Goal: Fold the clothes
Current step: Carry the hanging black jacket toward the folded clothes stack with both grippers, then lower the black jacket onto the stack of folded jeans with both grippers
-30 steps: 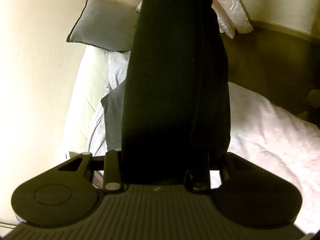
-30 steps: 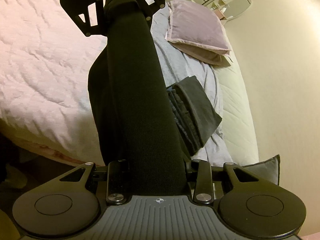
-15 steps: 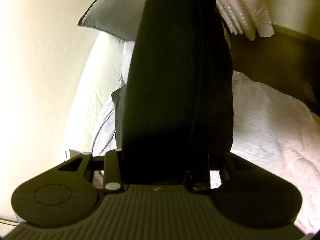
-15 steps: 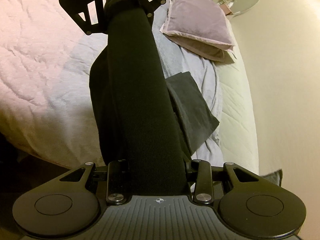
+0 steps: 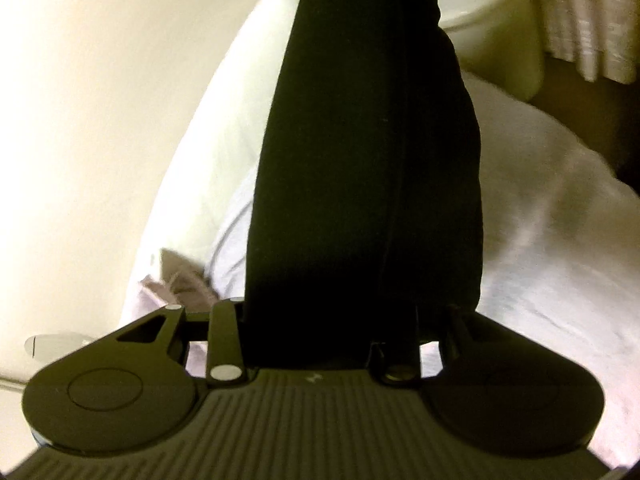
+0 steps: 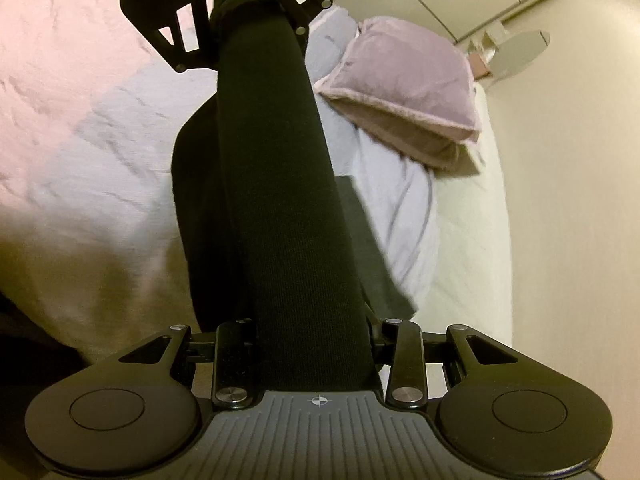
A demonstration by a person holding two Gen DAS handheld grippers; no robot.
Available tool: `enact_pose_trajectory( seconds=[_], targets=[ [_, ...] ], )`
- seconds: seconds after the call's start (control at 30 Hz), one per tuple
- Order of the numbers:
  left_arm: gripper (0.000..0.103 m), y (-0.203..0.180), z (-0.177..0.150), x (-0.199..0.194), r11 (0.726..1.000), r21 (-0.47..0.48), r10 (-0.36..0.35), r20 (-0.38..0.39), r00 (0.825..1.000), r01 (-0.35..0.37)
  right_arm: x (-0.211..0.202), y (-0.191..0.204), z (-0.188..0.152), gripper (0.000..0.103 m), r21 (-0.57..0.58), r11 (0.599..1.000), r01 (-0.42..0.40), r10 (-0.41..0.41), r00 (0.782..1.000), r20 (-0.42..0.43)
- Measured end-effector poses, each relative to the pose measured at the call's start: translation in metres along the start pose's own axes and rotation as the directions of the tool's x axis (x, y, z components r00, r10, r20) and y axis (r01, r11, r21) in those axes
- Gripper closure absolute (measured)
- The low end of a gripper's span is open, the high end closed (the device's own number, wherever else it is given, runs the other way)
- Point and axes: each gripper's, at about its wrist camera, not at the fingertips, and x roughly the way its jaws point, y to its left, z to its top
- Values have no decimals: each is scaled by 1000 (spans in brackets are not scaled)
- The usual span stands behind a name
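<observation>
A long black garment hangs stretched between both grippers above the bed. My right gripper is shut on one end of it, and the cloth hides the fingertips. My left gripper shows at the top of the right wrist view, shut on the other end. In the left wrist view the black garment fills the middle and runs out from my left gripper. A folded dark grey garment lies on the bed, partly hidden under the black one.
The bed has a pale crumpled cover, with a lilac pillow near its head by the cream wall. A round mirror-like object stands beyond the pillow. A pale curtain hangs at the upper right of the left wrist view.
Both grippers carried the stretched black garment sideways along the bed toward the lilac pillow. The grey cushion slid out of the left wrist view. The folded grey garment now lies further under the black one.
</observation>
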Motion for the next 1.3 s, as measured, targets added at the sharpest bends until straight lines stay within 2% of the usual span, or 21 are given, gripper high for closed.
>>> enact_pose_trajectory(
  seconds=[0.13,0.2,0.23,0.3,0.33,0.37,0.43,0.5,0.57,0.6,0.67,0.77,0.83,0.9,0.97,1.03,1.1,1.13,1.2,1.27,1.3],
  targets=[
    [69,60,24,37,990,-59,125,-38,991,-127,28,-80,-12,67,-49,994,98,-95,994,59],
    [69,81,33,56,971,-79,224,-47,973,-227,42,-110,-19,67,-68,980,189,-181,978,105],
    [69,85,35,69,960,-90,260,-52,964,-264,50,-122,-24,66,-73,970,233,-223,966,130],
    [68,76,39,103,952,-109,281,-69,957,-287,80,-124,-39,65,-83,955,286,-270,949,161],
    [68,69,40,120,950,-119,282,-78,956,-290,97,-123,-48,64,-89,947,309,-290,941,175],
    [67,51,39,141,956,-132,251,-87,964,-261,117,-116,-58,63,-96,943,318,-298,938,179],
    [64,7,34,184,970,-149,178,-102,979,-192,166,-90,-83,62,-109,950,294,-275,948,164],
    [62,-43,28,222,983,-148,91,-124,988,-109,215,-62,-108,62,-111,972,205,-191,973,127],
    [61,-86,23,242,987,-110,100,-136,986,-115,253,-29,-130,61,-135,987,88,-78,994,77],
    [63,-103,21,248,988,-98,109,-138,984,-123,264,-15,-137,58,-145,987,64,-55,996,66],
    [61,-106,15,241,978,-127,148,-116,982,-163,263,-6,-145,52,-142,985,95,-83,992,91],
    [53,-104,8,225,983,-110,139,-93,986,-149,254,0,-155,46,-130,982,139,-123,985,125],
    [46,-102,4,214,985,-90,140,-91,986,-148,250,-5,-157,44,-139,979,146,-132,986,105],
    [45,-101,-2,203,984,-96,142,-91,986,-151,240,-6,-159,43,-132,980,148,-136,986,94],
    [49,-101,-8,198,984,-109,132,-88,987,-142,232,-7,-160,44,-105,985,134,-126,989,83],
    [65,-99,-9,200,989,-73,124,-92,988,-131,233,-9,-154,52,-74,991,112,-107,992,75],
    [67,-90,-6,201,988,-42,144,-88,986,-148,234,-16,-147,58,-49,992,112,-109,992,70],
    [69,-84,-5,199,982,-24,184,-81,980,-186,232,-20,-144,59,-34,991,130,-127,989,74],
    [70,-72,-5,196,953,-10,301,-54,952,-302,222,-24,-142,61,8,981,194,-194,976,97],
    [71,-67,-10,200,944,-47,325,-54,944,-327,214,-23,-142,61,40,968,247,-250,962,110],
    [71,-75,-12,206,957,-48,283,-69,957,-286,215,-17,-143,61,27,969,247,-249,963,102]
  ],
)
